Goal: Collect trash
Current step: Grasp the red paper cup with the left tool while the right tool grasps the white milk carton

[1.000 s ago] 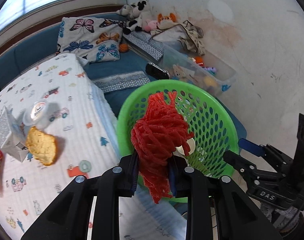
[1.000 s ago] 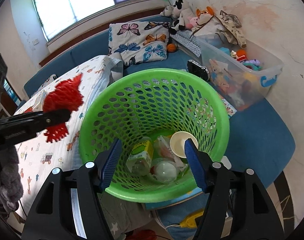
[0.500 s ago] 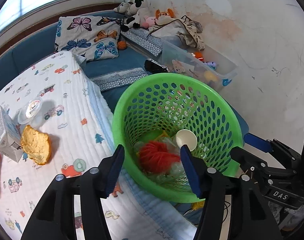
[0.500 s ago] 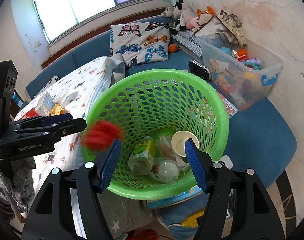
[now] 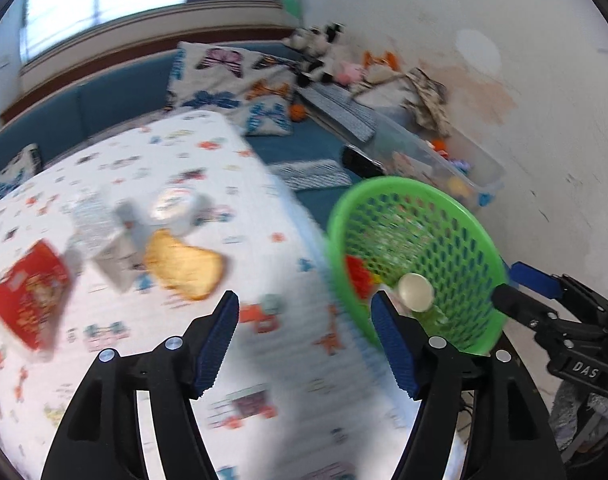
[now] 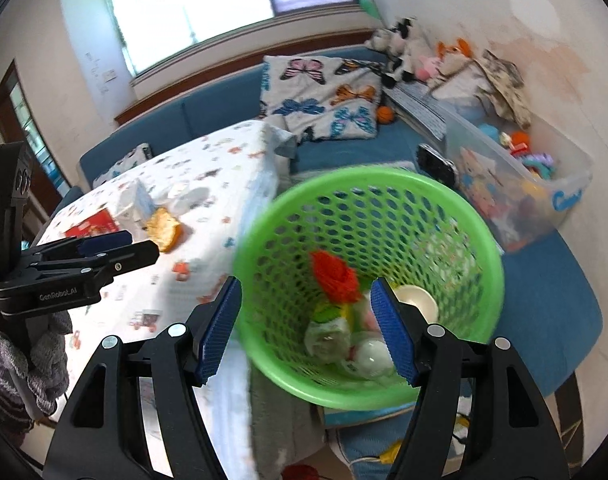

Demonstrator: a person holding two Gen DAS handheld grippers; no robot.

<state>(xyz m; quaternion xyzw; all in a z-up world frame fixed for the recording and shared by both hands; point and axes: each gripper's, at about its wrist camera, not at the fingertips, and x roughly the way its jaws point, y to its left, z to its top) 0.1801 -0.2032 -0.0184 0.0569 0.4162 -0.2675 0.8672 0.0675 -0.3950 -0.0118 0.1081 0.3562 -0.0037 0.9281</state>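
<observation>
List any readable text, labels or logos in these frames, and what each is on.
"DAS" – white lettering on the black body of the right tool, seen from the left wrist view.
"GenRobot.AI" – on the black body of the left tool, seen from the right wrist view.
Red packet on the bed: print too blurred to read.
Clear storage bin: blue lettering, cut off and unreadable.

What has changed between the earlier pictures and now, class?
The left hand-held gripper let go of the red netting, which dropped into the green basket; its jaws have just been opening, empty, and it swung toward the bed. The yellow wrapper and red packet stayed put.
</observation>
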